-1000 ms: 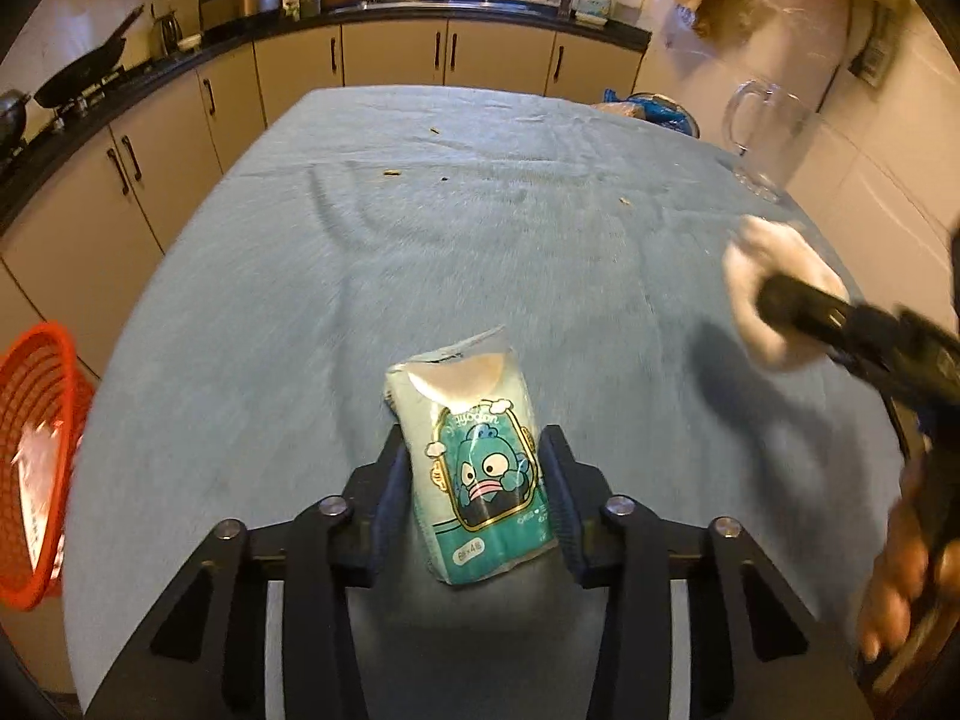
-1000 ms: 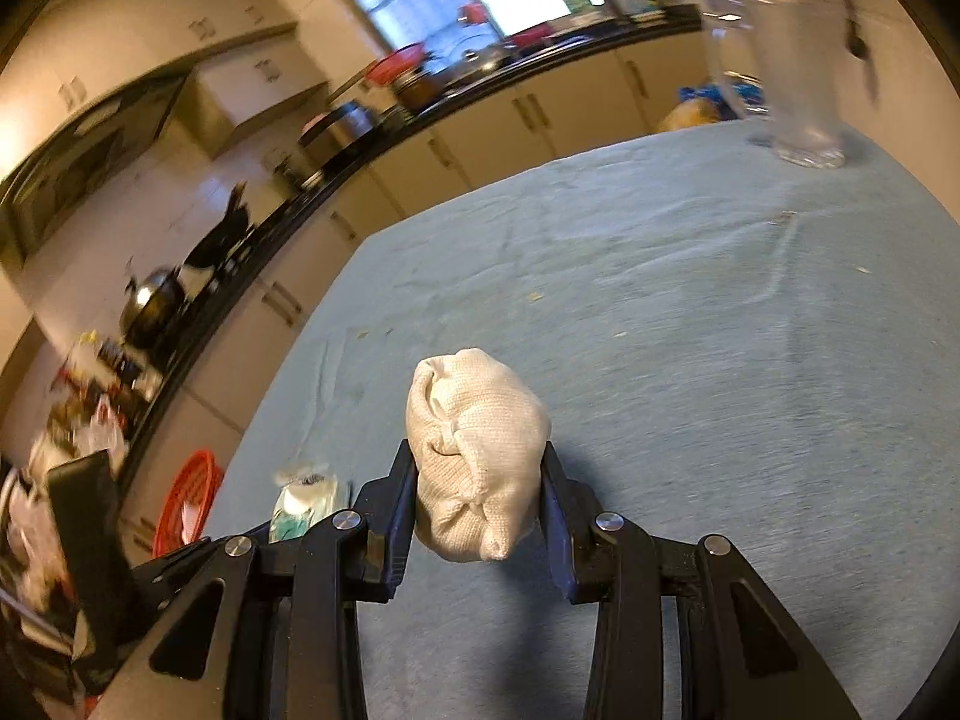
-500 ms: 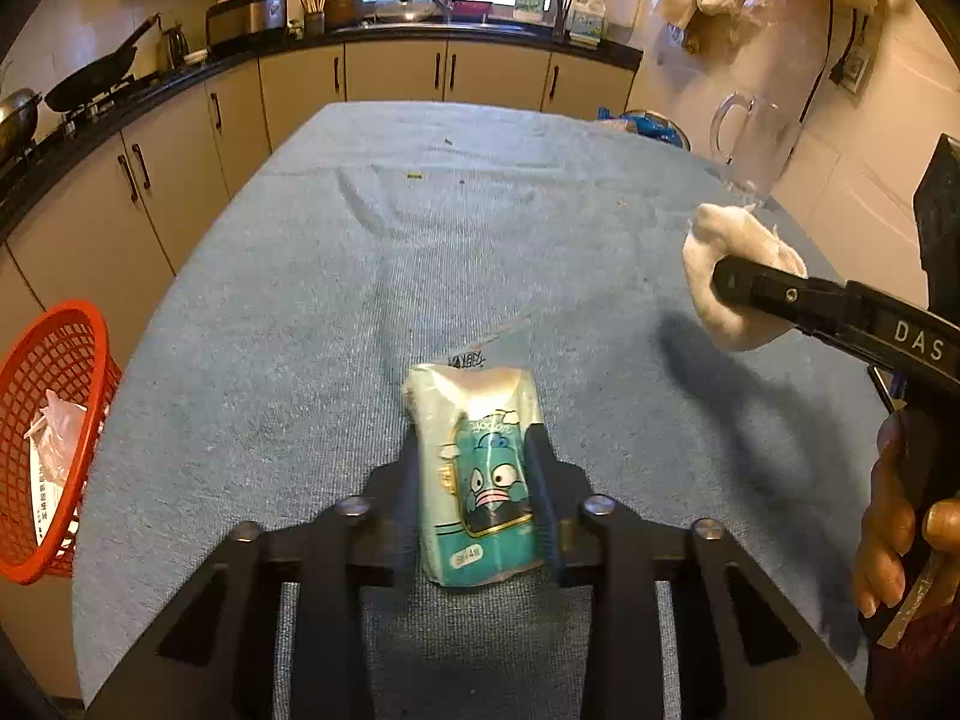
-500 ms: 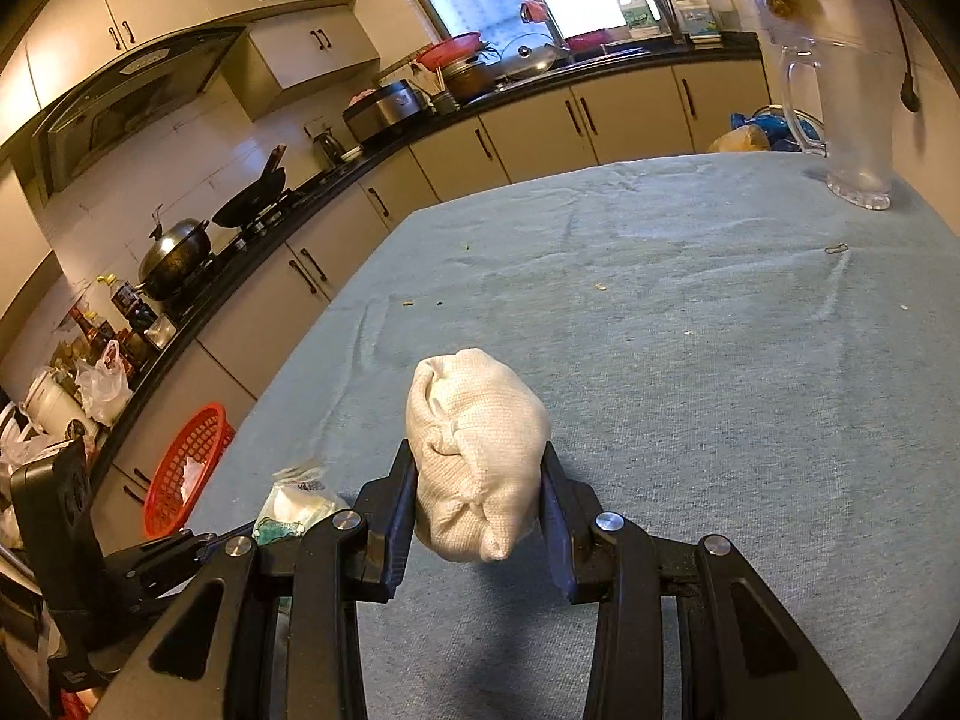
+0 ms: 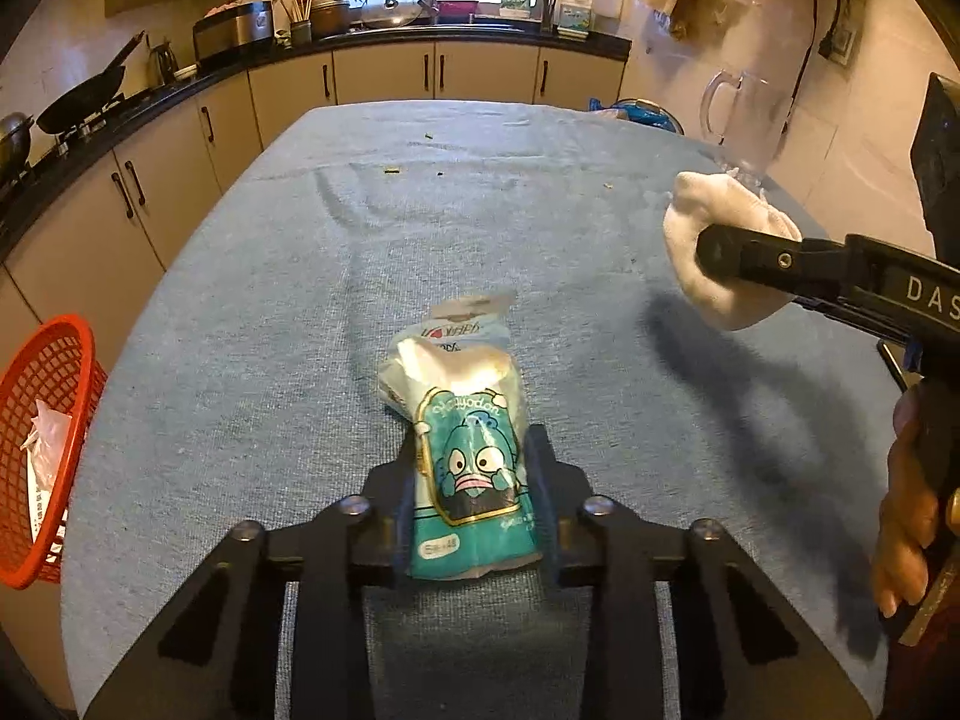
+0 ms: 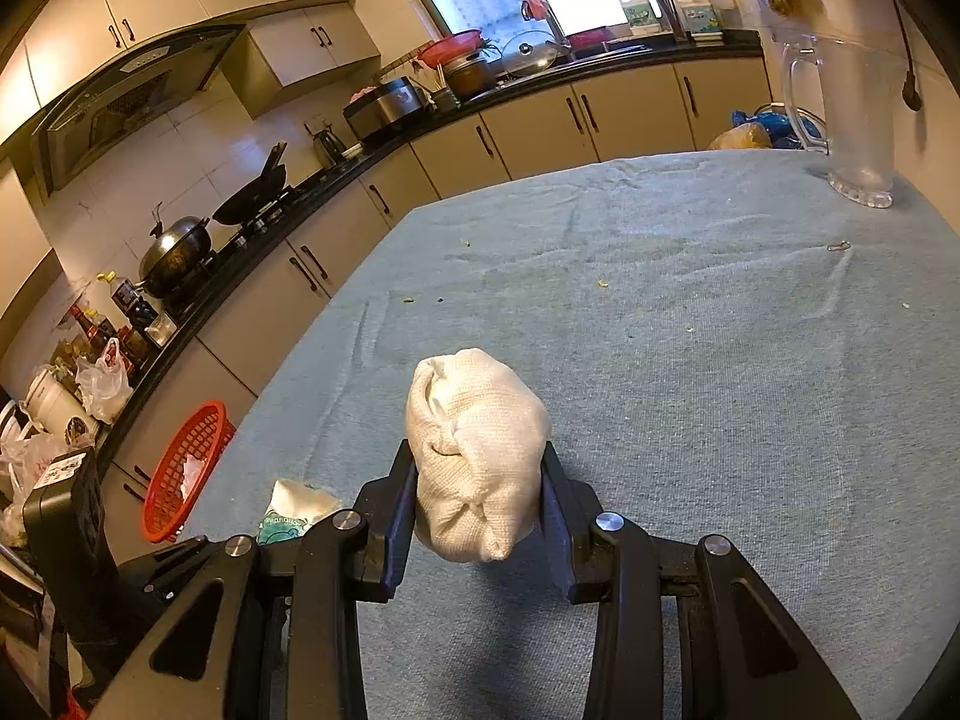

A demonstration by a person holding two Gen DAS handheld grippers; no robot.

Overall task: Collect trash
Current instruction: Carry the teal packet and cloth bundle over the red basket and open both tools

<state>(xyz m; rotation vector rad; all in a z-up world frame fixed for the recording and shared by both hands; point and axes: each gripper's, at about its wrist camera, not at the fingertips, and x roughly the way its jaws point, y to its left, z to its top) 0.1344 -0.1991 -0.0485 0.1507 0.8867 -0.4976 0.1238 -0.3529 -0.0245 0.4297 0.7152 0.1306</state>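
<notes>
- left gripper (image 5: pixel 477 504) clamps snack packet (image 5: pixel 465 450)
- right gripper (image 6: pixel 480 516) clamps cloth wad (image 6: pixel 477 450)
- red basket (image 5: pixel 42 438) lies left, off the table edge; left gripper nearer

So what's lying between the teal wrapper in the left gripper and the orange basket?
Only bare blue tablecloth between wrapper and basket, per left wrist view.

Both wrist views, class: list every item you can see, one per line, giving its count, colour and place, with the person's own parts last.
snack packet: 1, teal and white, between the left jaws
balled cloth: 1, white, between the right jaws
table cover: 1, light blue, over the table
basket: 1, red, beside the table's left edge
glass jug: 1, clear, far right corner
wok: 1, black, on the stove
left gripper: 1, black
right gripper: 1, black
hand: 1, on the right gripper's handle
</notes>
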